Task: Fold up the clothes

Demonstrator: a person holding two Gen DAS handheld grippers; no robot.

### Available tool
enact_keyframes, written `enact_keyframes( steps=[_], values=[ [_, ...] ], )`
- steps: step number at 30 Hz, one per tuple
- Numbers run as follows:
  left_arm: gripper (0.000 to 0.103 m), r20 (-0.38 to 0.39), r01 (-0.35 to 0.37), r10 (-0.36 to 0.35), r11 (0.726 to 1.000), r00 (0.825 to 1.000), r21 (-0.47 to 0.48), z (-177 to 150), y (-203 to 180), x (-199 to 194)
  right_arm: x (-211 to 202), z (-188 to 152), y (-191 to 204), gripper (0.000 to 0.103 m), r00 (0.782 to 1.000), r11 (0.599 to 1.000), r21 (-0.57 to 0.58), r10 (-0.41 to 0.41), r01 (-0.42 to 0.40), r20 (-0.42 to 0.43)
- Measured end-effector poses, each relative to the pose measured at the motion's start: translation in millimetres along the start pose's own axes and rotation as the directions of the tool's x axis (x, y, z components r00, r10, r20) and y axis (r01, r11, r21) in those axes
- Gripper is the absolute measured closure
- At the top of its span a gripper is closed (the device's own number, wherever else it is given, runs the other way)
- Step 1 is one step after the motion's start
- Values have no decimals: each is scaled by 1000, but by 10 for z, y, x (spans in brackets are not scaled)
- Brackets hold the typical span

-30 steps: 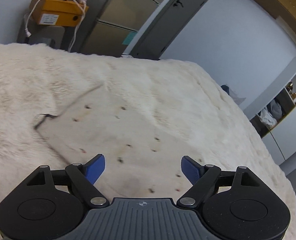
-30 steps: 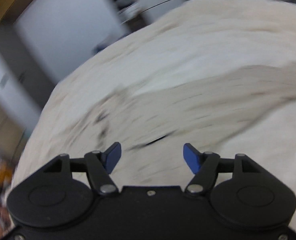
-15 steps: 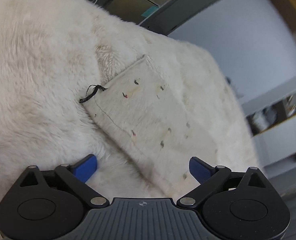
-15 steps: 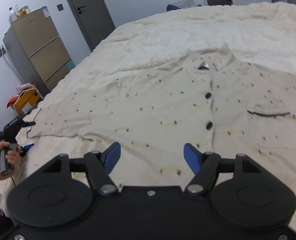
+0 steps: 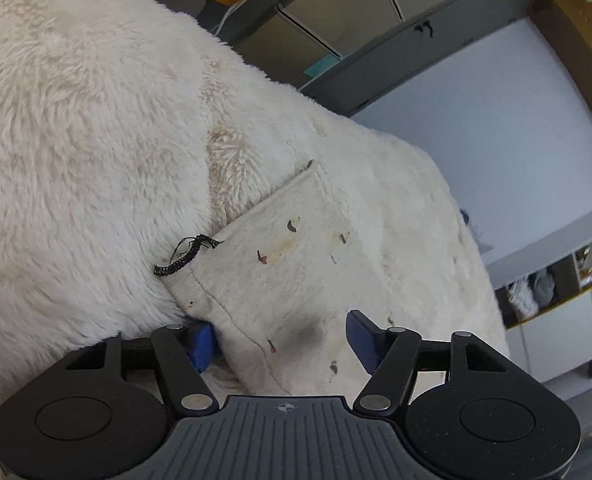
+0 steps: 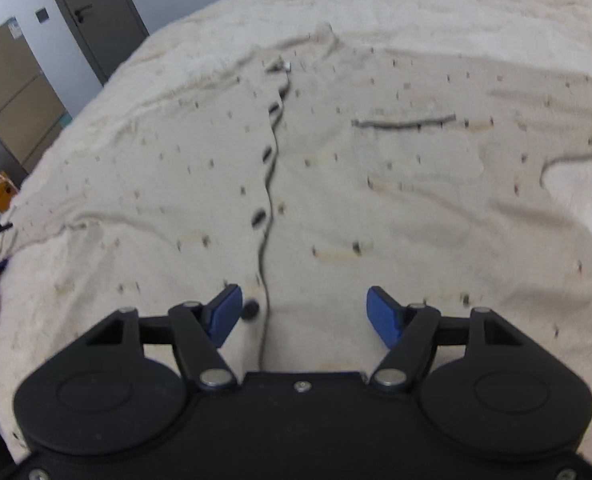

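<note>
- Cardigan (image 6: 336, 184) lies spread flat, front up, on the bed (image 6: 436, 4); your right view shows it buttoned down the middle, the button line running from 12 o'clock down to 6 o'clock between your right fingers.
- Both sleeves are stretched outward, one toward 9 o'clock and one toward 3 o'clock, and no part of the body is doubled over on itself that you can see here.
- So the garment is laid out and unfolded as it lies; every fold the task wants is left to make. Whether it was smoothed out for folding or opened up again, one look cannot settle.
- Your left gripper (image 5: 280, 338) sits low at a sleeve end: the cuff (image 5: 280, 264) lies between the fingers, with its black loop (image 5: 184, 256) at 10 o'clock of them.
- Left fingers are spread apart around the cuff. One blue pad (image 5: 202, 342) is pushed into the fleece by the hem, the other stands clear at 3 o'clock. Nothing is pinched.
- Your right gripper (image 6: 304, 314) hangs over the lower front near the hem, fingers wide and released, holding nothing. A dark button (image 6: 250, 309) lies just beside the left pad.
- Right view is a little blurred, so fine creases cannot be judged.
</note>
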State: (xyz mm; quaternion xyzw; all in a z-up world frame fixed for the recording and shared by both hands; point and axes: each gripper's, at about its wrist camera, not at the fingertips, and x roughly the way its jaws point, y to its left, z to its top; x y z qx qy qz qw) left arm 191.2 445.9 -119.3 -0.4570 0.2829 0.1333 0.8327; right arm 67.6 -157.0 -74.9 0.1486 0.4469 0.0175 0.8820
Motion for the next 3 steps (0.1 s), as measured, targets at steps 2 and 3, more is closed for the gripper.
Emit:
enact_keyframes(
  steps=[2,3],
  values=[
    [40,-2,-15,15,999,1000,28,-26,-29,13,46,-43,34,36,1000,1000,-13,0,0,-11],
    [40,-3,-22,22,999,1000,43,-39,-44,19,68,-64,52,36,1000,1000,-20,0,0,-15]
  ],
)
